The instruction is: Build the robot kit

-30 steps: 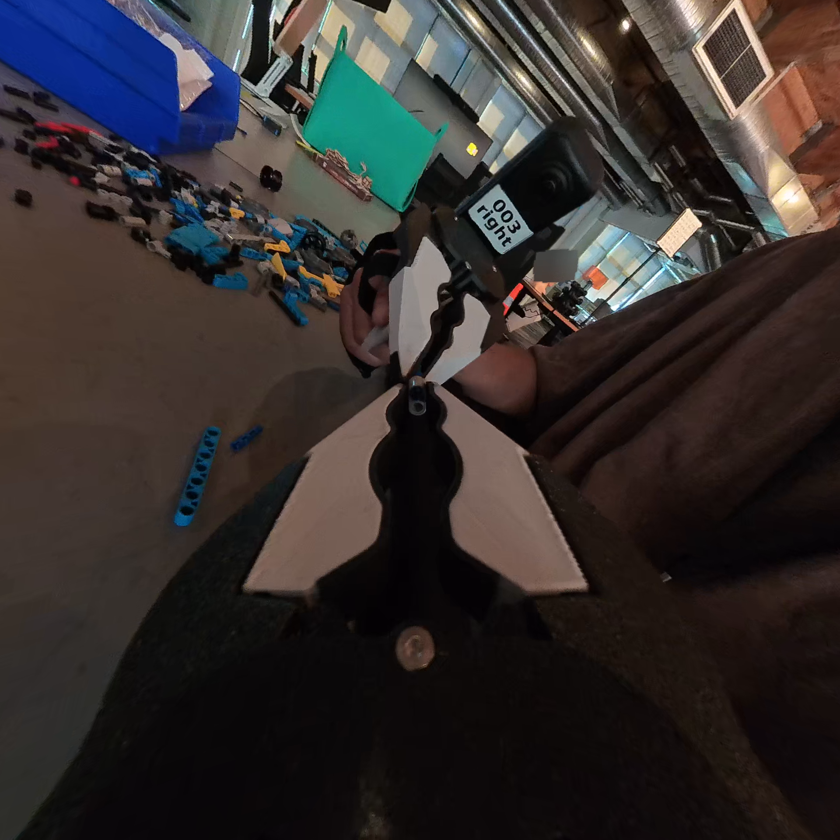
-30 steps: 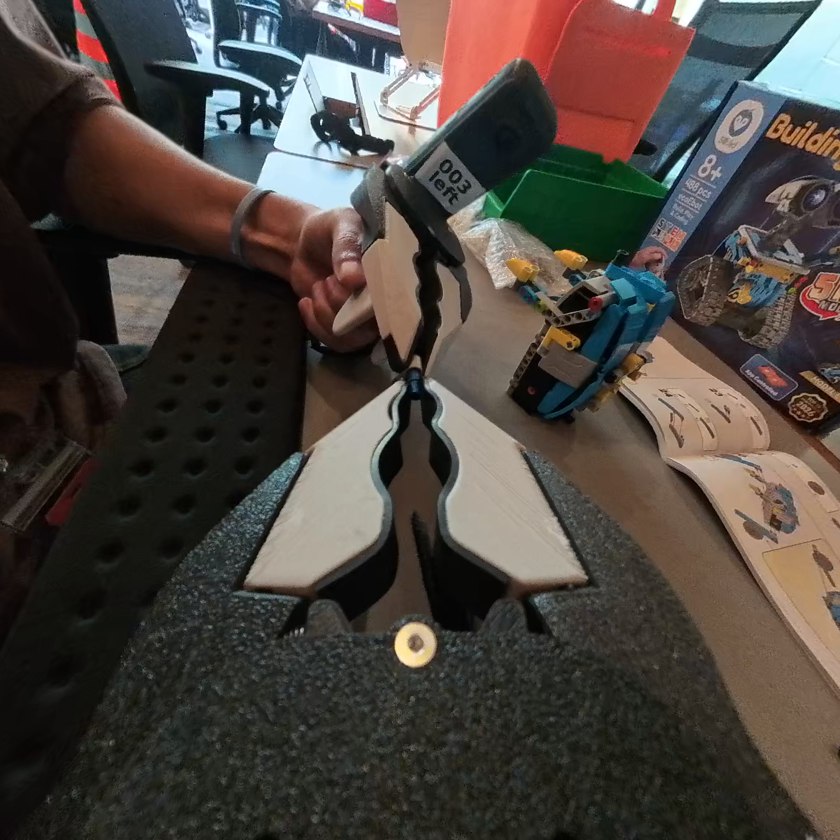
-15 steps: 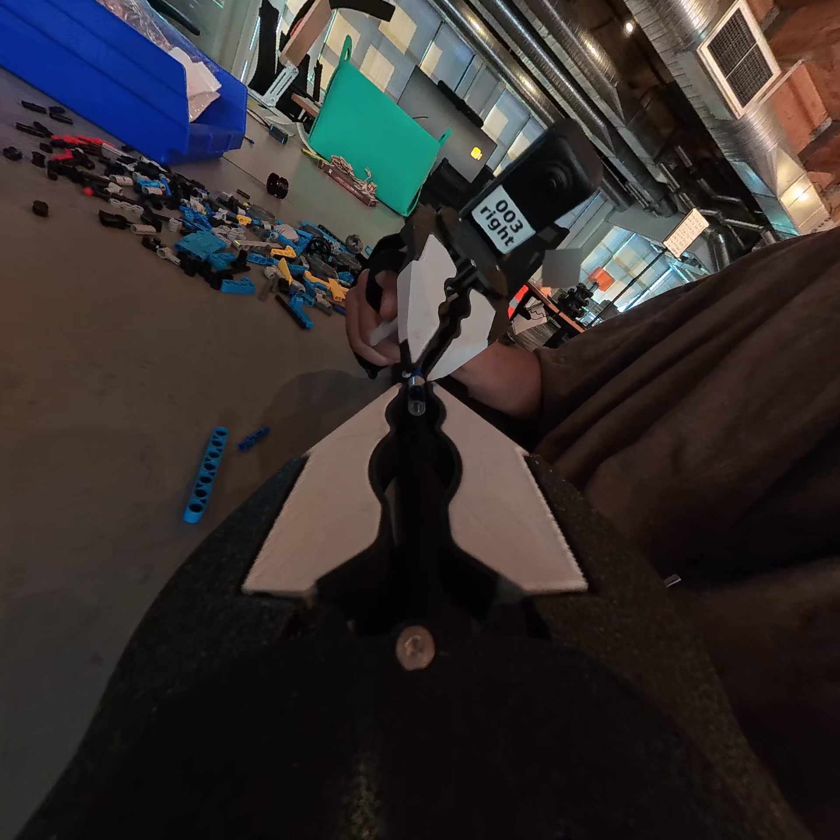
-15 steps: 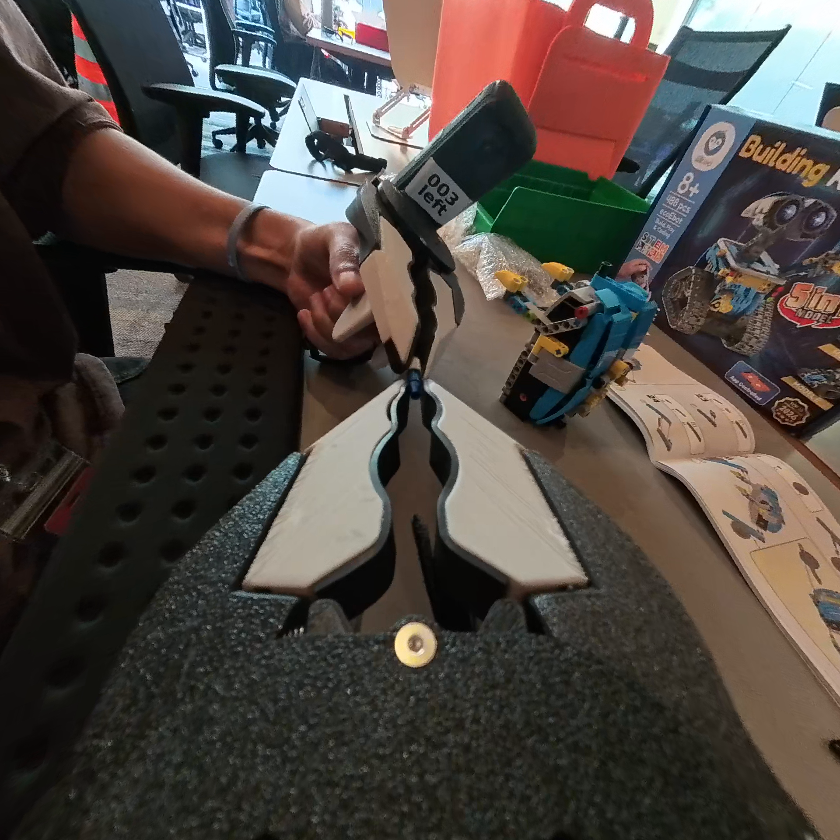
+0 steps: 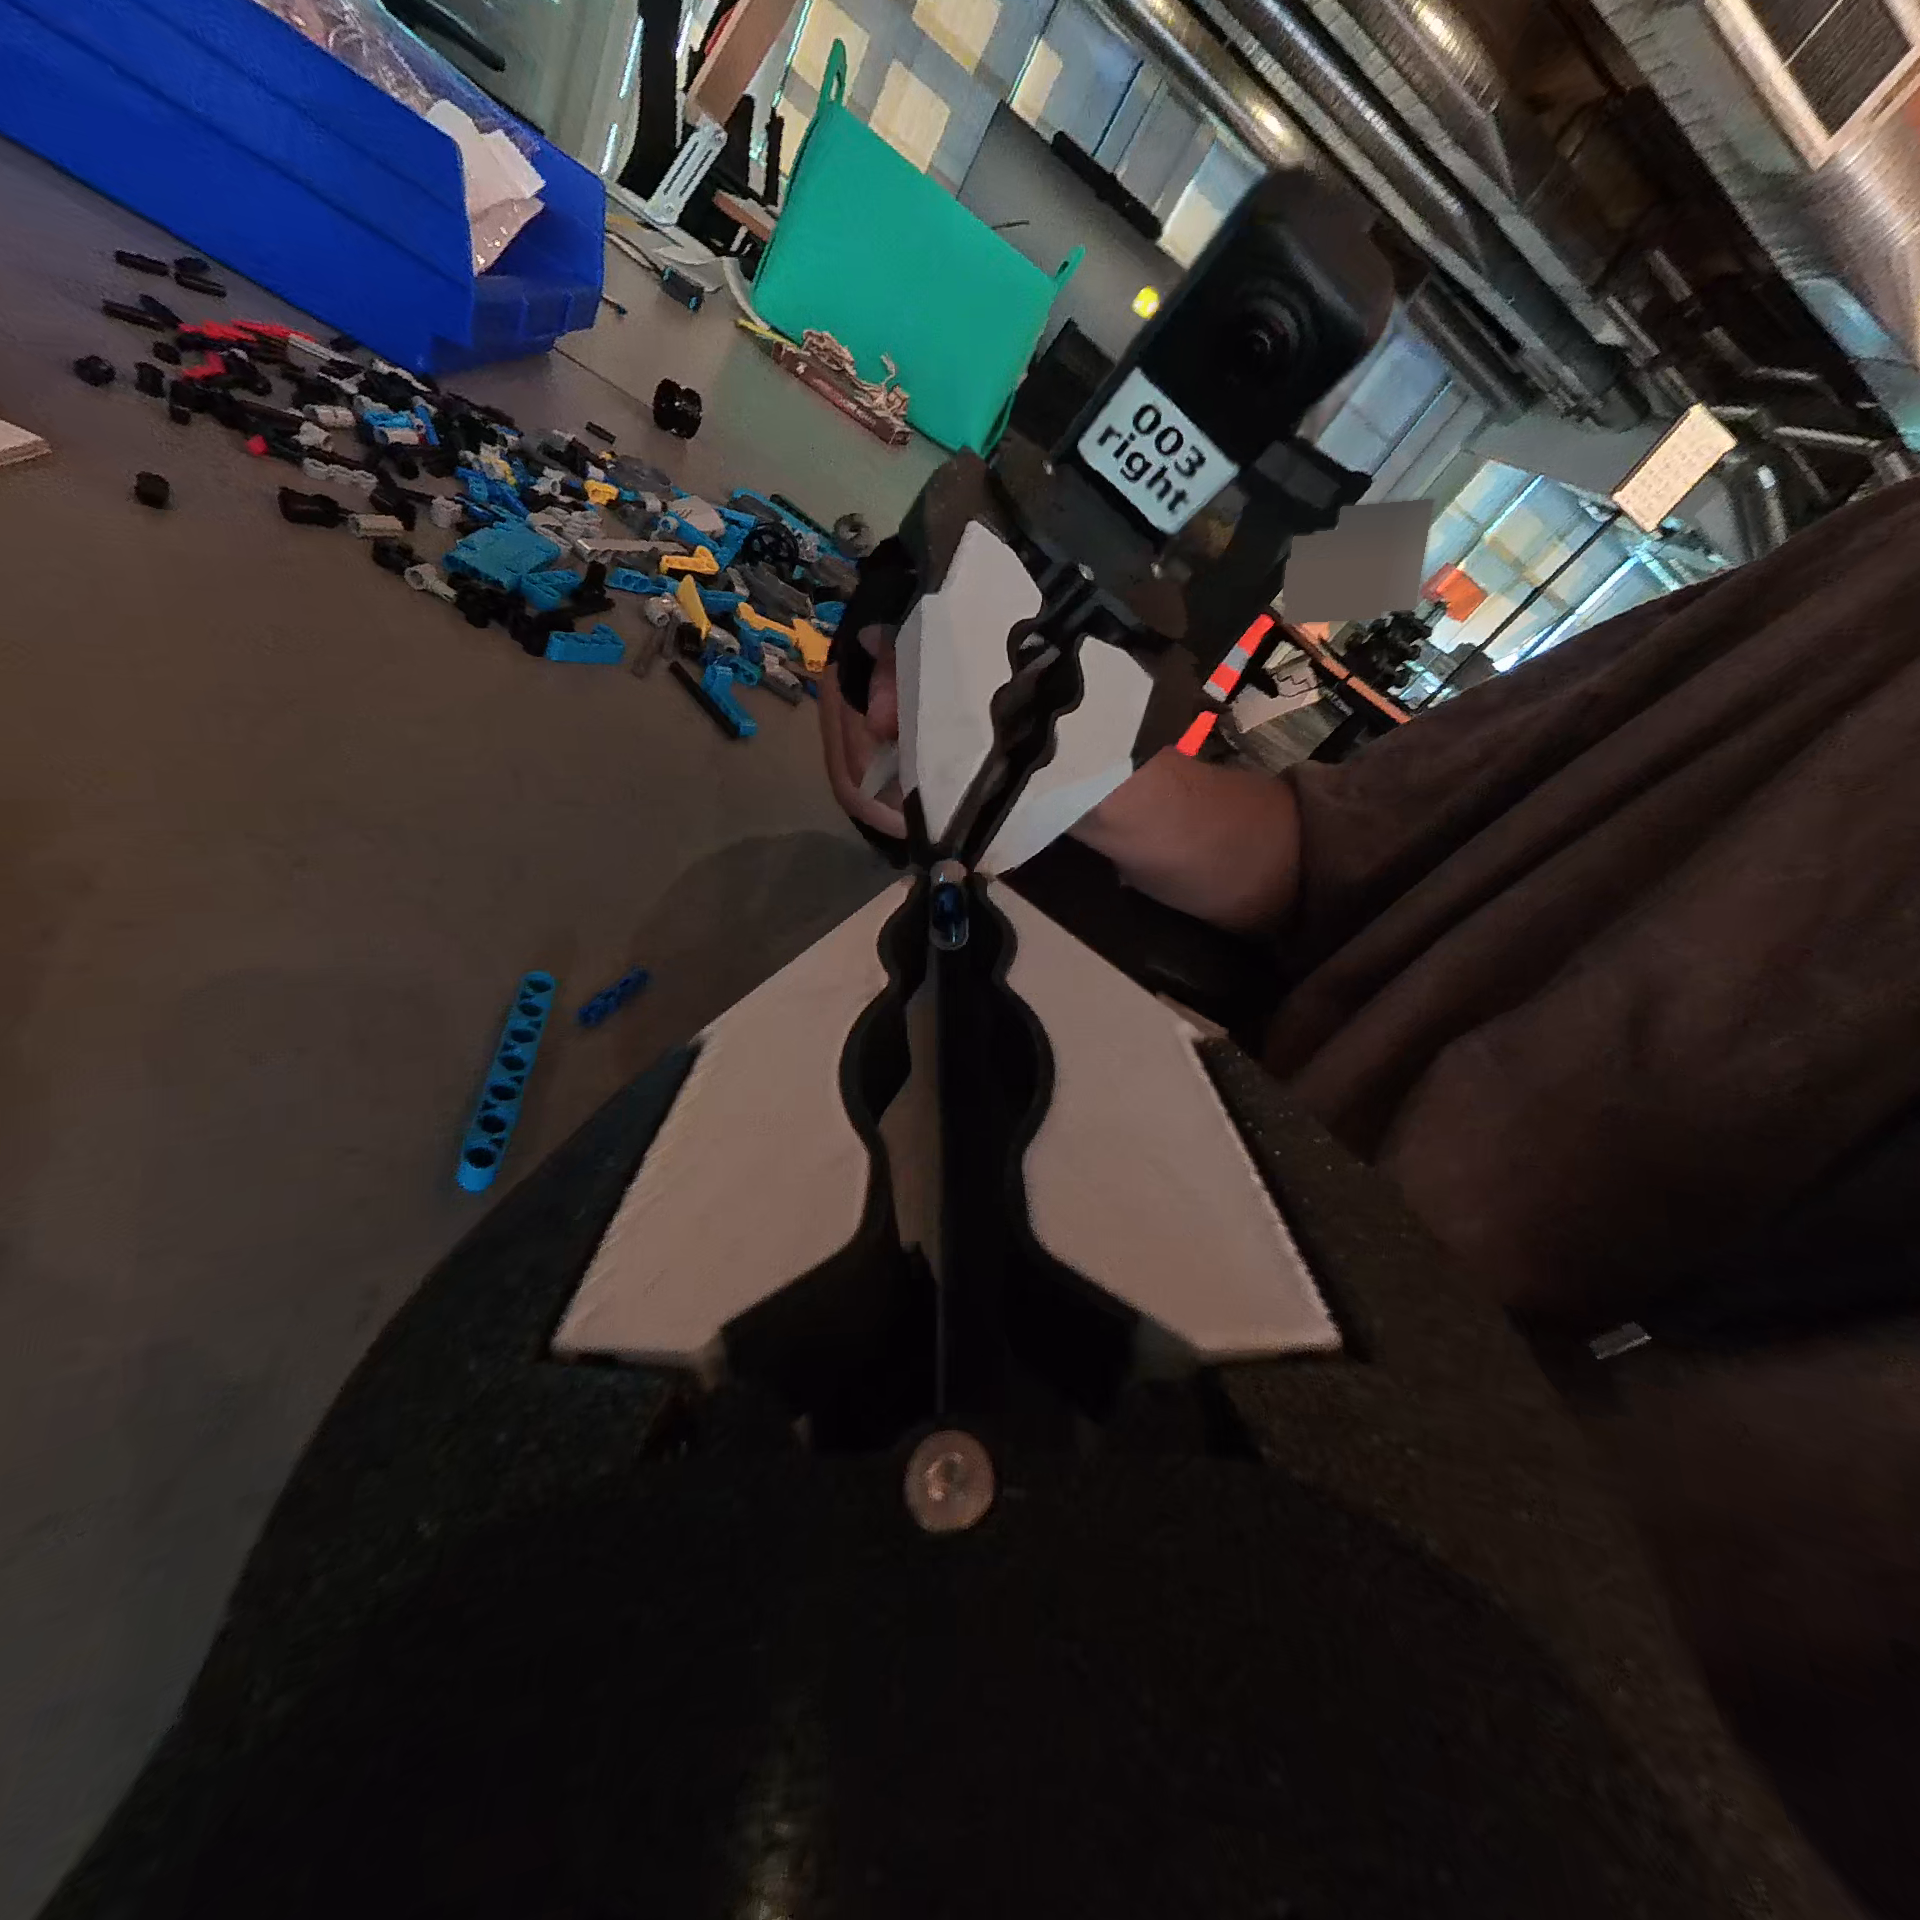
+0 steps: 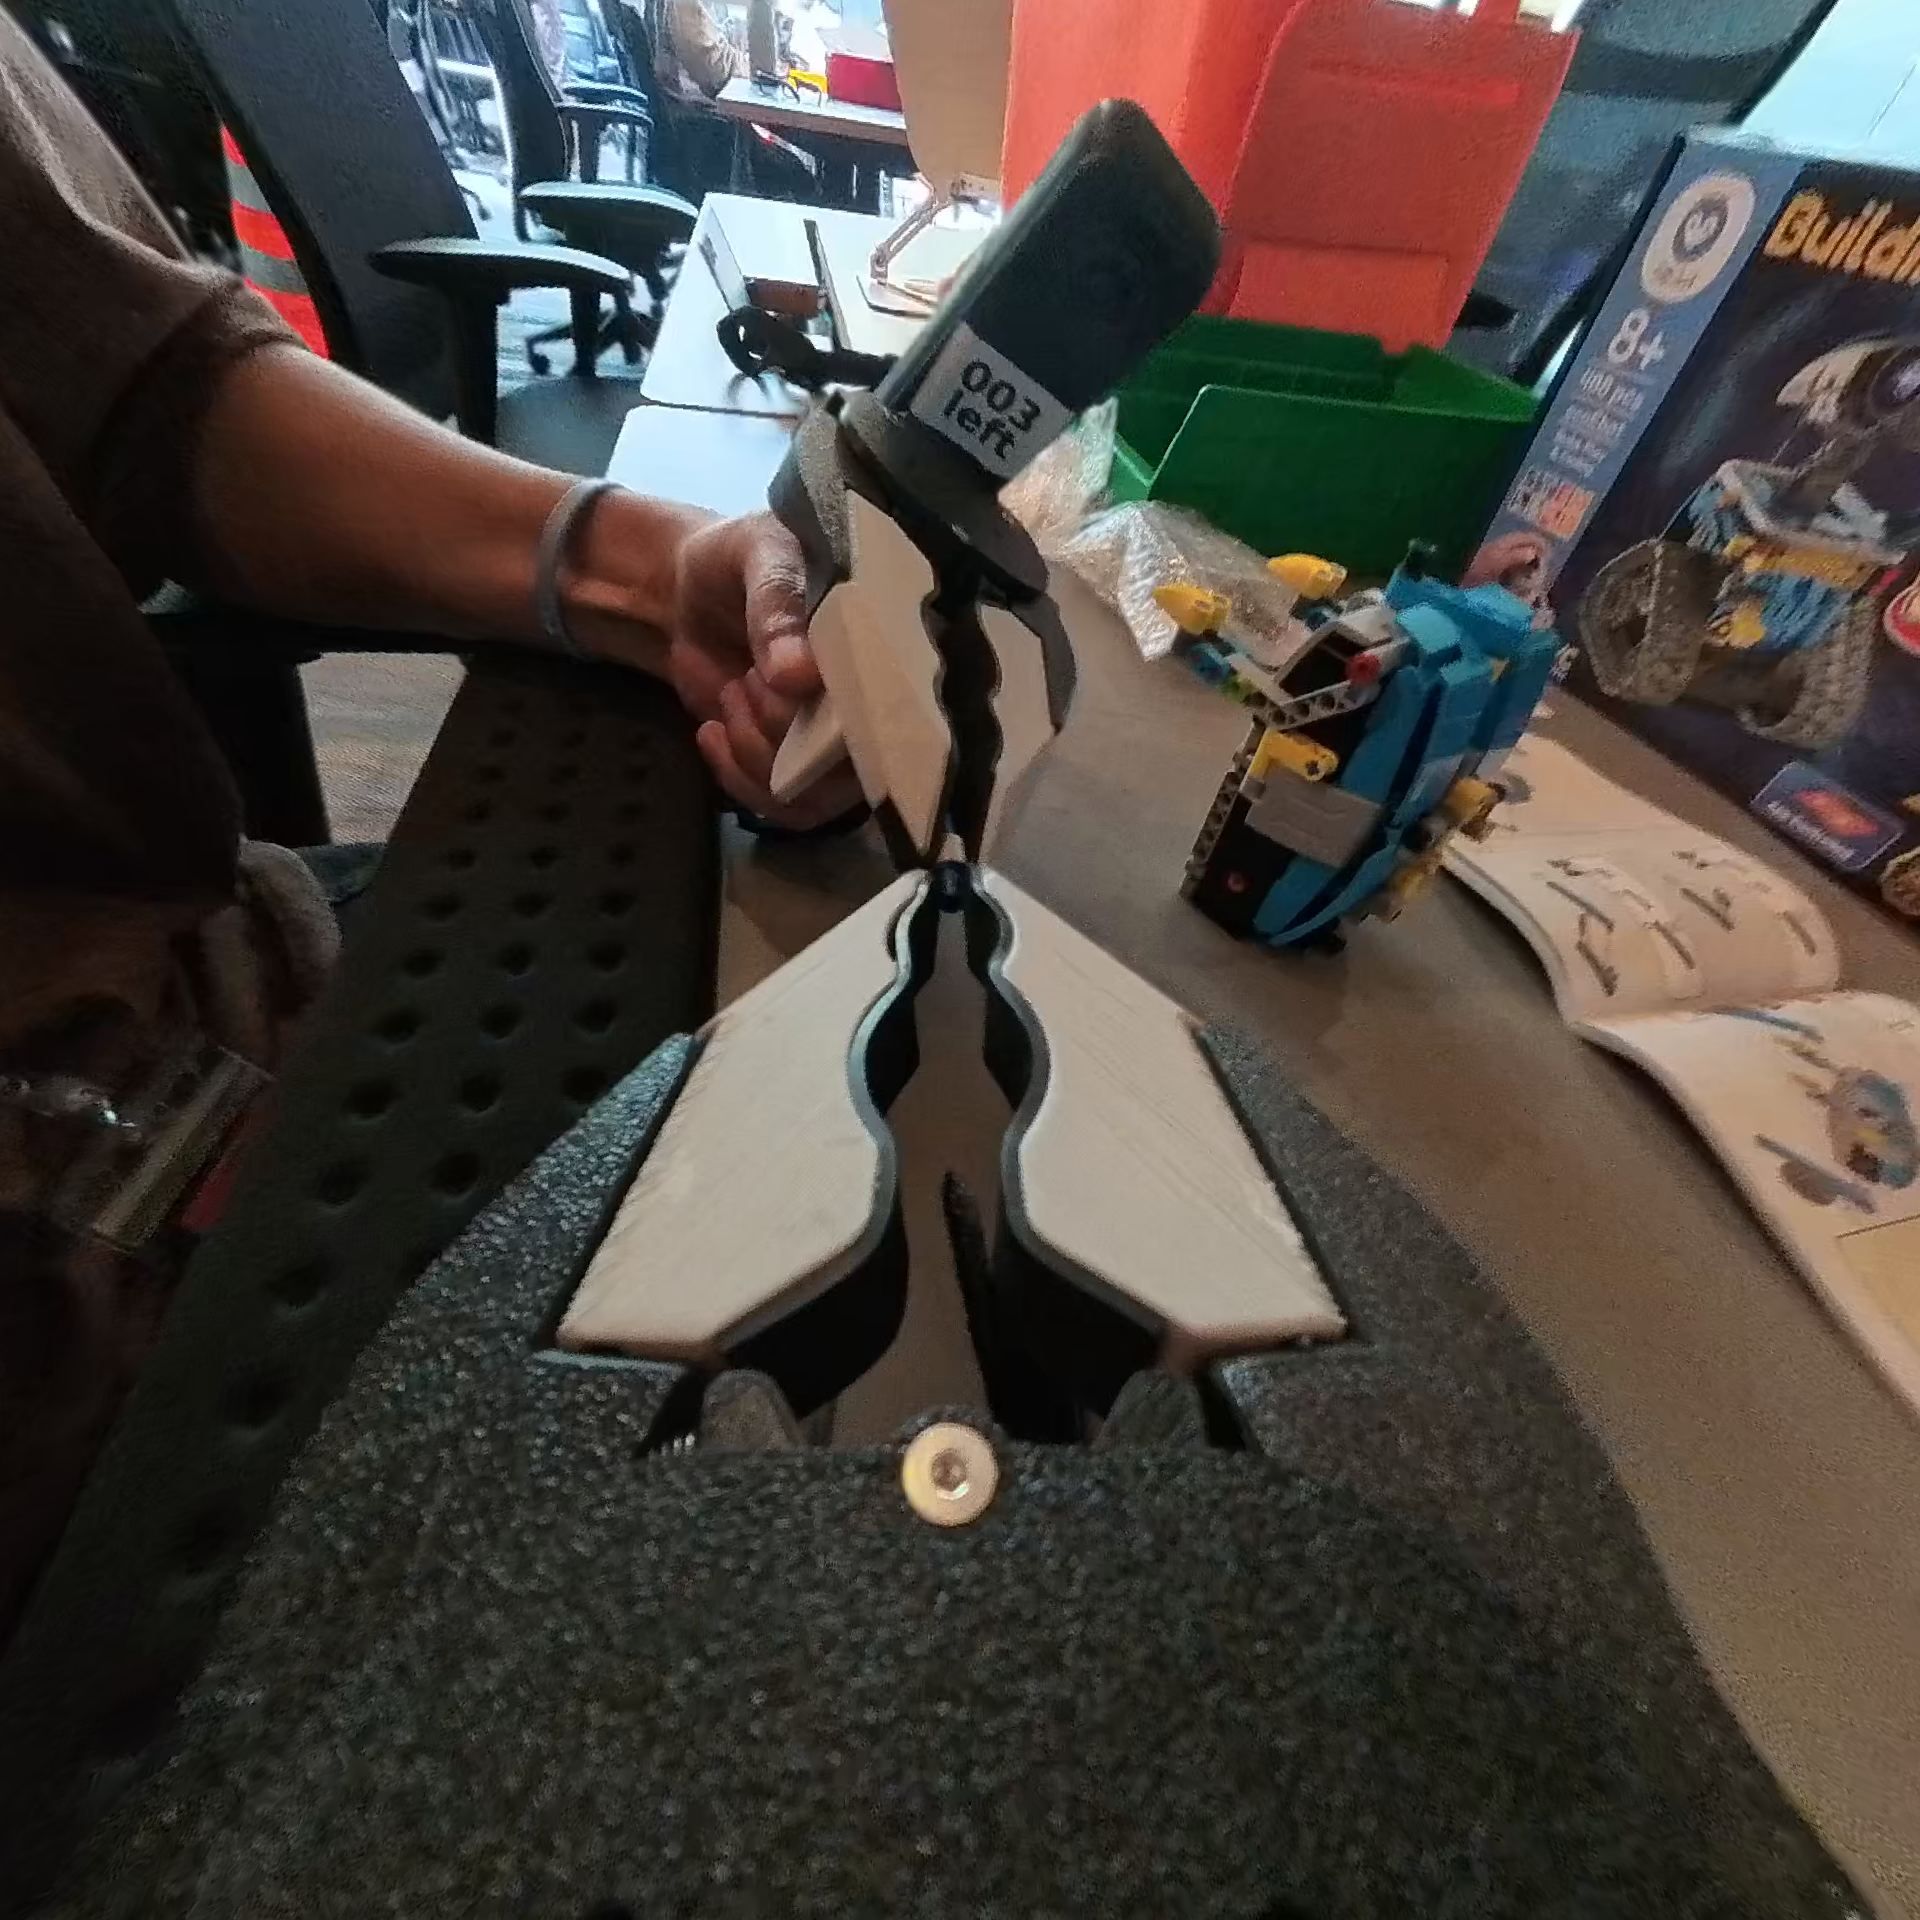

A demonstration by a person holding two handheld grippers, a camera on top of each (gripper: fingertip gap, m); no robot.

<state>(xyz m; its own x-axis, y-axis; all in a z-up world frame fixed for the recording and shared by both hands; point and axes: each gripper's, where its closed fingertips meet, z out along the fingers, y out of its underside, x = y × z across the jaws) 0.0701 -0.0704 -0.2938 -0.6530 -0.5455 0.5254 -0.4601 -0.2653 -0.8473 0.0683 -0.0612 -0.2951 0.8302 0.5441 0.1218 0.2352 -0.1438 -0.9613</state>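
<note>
Above the table edge, off the surface, a small blue pin (image 5: 948,916) sits pinched where the two tools meet tip to tip. The left gripper (image 5: 948,902) is clenched on it, white fingers drawn together to a sliver. The right gripper (image 6: 948,891) is likewise closed at the tips with the same blue bit between them. Which one carries the load, cannot tell; likely both, one on each end.

The tools are angled toward each other, probably so each camera sees the pinch. The left hand (image 6: 748,665) and right hand (image 5: 862,727) wrap the handles just behind.

Left wrist view:
- Grey table (image 5: 260,831).
- A long blue beam (image 5: 507,1081) and a short blue piece (image 5: 613,997) lie flat near the tips, apart from the rest, seemingly pulled out for easy reach.
- Farther off is a spread pile of loose parts (image 5: 582,561), blue, black, yellow and red, one layer deep so pieces show.
- Behind it are a blue bin (image 5: 291,208), a black wheel (image 5: 675,405) and a green bag (image 5: 894,301).

Right wrist view:
- A blue-black built model (image 6: 1371,769) stands on end near the grippers.
- An open booklet (image 6: 1683,997) lies just beside it.
- A printed box (image 6: 1745,468) stands upright behind.
- A green bin (image 6: 1320,436), a crumpled plastic bag (image 6: 1122,540) and an orange bag (image 6: 1299,156) are farther back.
</note>
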